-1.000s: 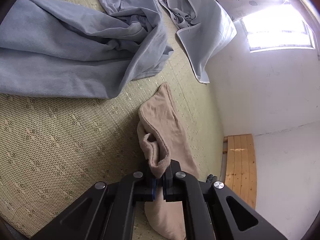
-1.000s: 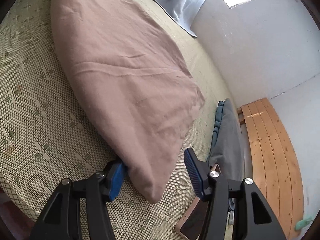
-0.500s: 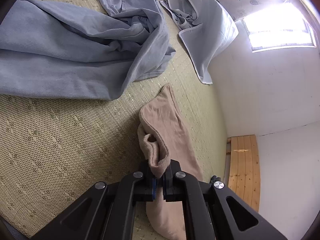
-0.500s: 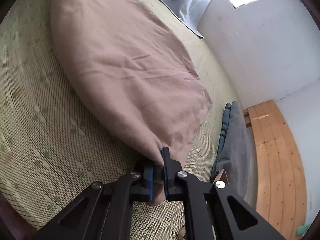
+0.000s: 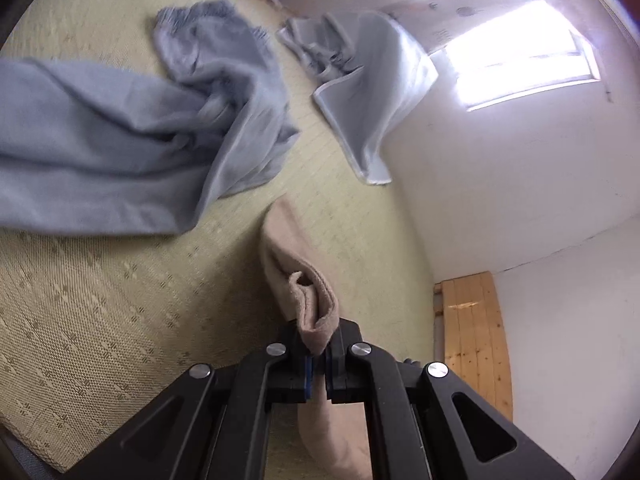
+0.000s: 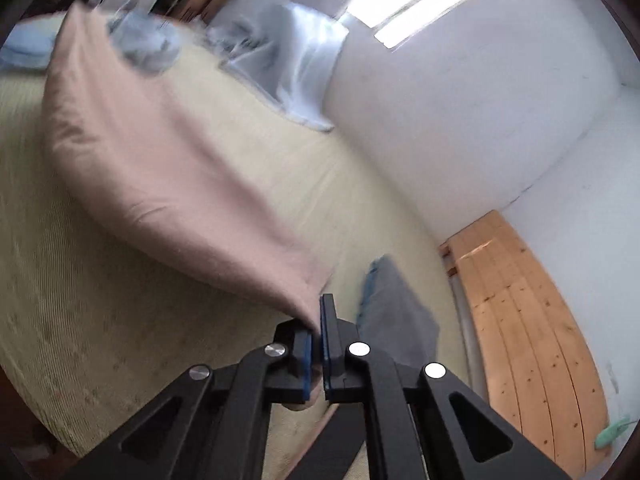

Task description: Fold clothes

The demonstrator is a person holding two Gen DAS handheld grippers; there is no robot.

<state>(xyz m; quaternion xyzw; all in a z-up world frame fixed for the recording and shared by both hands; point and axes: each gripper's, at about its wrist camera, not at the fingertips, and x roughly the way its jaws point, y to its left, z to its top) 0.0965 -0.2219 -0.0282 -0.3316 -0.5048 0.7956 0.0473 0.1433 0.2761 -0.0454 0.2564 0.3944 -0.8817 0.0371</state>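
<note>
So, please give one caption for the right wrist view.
Right gripper shut on the beige cloth, raised above the woven mat.

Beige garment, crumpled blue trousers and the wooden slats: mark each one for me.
beige garment [image 6: 168,184], right wrist view, on the middle of its spread cloth.
crumpled blue trousers [image 5: 120,152], left wrist view, on the wide leg panel.
wooden slats [image 6: 532,320], right wrist view, on the middle plank.

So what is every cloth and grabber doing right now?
Left gripper: shut on a bunched corner of the beige cloth.
Right gripper: shut on another corner, cloth partly raised off the woven mat.
Blue trousers: crumpled, unfolded.
Pale blue garment: rumpled, unfolded.
Grey garment: lying by the mat's edge.
</note>
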